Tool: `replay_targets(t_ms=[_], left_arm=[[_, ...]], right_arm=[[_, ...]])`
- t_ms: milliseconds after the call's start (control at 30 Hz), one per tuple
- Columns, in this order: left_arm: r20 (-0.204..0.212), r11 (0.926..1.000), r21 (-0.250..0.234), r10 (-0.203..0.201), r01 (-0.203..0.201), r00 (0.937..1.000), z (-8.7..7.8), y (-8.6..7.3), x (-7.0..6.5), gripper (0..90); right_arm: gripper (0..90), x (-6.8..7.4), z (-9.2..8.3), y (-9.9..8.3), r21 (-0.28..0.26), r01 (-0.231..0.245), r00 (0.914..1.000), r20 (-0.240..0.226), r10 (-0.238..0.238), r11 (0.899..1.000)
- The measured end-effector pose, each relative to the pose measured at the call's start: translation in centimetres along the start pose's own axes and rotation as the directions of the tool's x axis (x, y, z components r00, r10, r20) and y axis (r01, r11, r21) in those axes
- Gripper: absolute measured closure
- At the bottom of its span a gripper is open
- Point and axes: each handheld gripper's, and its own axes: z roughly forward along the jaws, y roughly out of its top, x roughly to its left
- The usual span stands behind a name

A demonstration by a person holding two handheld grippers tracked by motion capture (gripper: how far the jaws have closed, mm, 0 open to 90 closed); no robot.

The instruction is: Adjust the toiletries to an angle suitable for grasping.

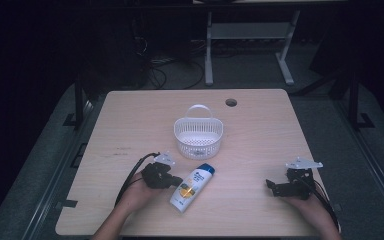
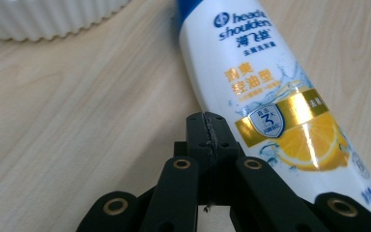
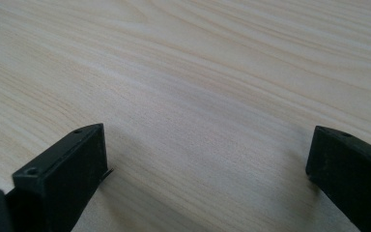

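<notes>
The shampoo bottle [image 1: 193, 186] lies just beside the closed left hand-held gripper [image 1: 178, 181].

Left hand-held gripper beside a shampoo bottle

The hand-held gripper [image 2: 207, 126] has its two black jaws pressed together with nothing between them, tips at the left edge of the white shampoo bottle [image 2: 270, 96] lying on the pale wood counter [image 2: 77, 125]. A white ribbed basket [image 2: 43, 17] sits at far left.
</notes>
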Motion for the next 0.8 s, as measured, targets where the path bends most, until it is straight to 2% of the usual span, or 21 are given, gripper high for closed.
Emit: replay_targets(t_ms=[167, 367, 467, 500, 533, 567, 600, 733, 800], left_arm=[[0.008, 0.9999, 0.005, 0.016, -0.016, 0.9998, 0.0, 0.1, -0.6, 89.9], [-0.025, 0.9999, 0.004, 0.011, -0.011, 0.9996, -0.4, 0.4, -0.6, 85.0], [-0.042, 0.9999, -0.014, -0.005, 0.004, 0.9991, -0.8, 0.6, -0.6, 77.0], [-0.052, 0.9998, -0.020, -0.008, 0.007, 0.9986, -1.0, 0.8, -0.7, 69.4], [-0.052, 0.9998, -0.021, -0.008, 0.007, 0.9986, -1.2, 0.9, -0.6, 69.4], [-0.057, 0.9993, -0.033, -0.019, 0.017, 0.9982, -1.4, 1.0, -0.7, 62.9], [-0.060, 0.9990, -0.038, -0.024, 0.022, 0.9979, -1.5, 1.2, -0.7, 62.9], [-0.063, 0.9982, -0.048, -0.039, 0.036, 0.9973, -1.8, 1.8, -0.6, 48.0], [-0.065, 0.9971, -0.055, -0.056, 0.052, 0.9963, -1.7, 2.2, -0.6, 45.2]], right_arm=[[0.5, 0.0, 0.0, 0.0, 0.000, 0.000, 1.0000, 0.000, 0.000, 1.000], [0.5, 0.0, 0.0, 0.0, 0.000, 0.000, 1.0000, 0.000, 0.000, 1.000], [0.5, 0.0, 0.0, 0.0, 0.000, 0.000, 1.0000, 0.000, 0.000, 1.000], [0.5, 0.0, 0.0, 0.0, 0.002, 0.001, 1.0000, 0.000, -0.001, 1.000], [0.5, 0.0, 0.0, 0.0, 0.002, 0.001, 1.0000, 0.000, -0.001, 1.000], [0.5, 0.0, 0.0, 0.0, 0.000, 0.000, 1.0000, 0.000, 0.000, 1.000], [0.5, 0.0, 0.0, 0.0, 0.000, 0.000, 1.0000, 0.000, 0.000, 1.000], [0.5, 0.0, 0.0, 0.0, 0.000, 0.000, 1.0000, 0.001, 0.000, 1.000], [0.5, 0.0, 0.0, 0.0, 0.001, 0.001, 1.0000, -0.001, -0.001, 1.000]])
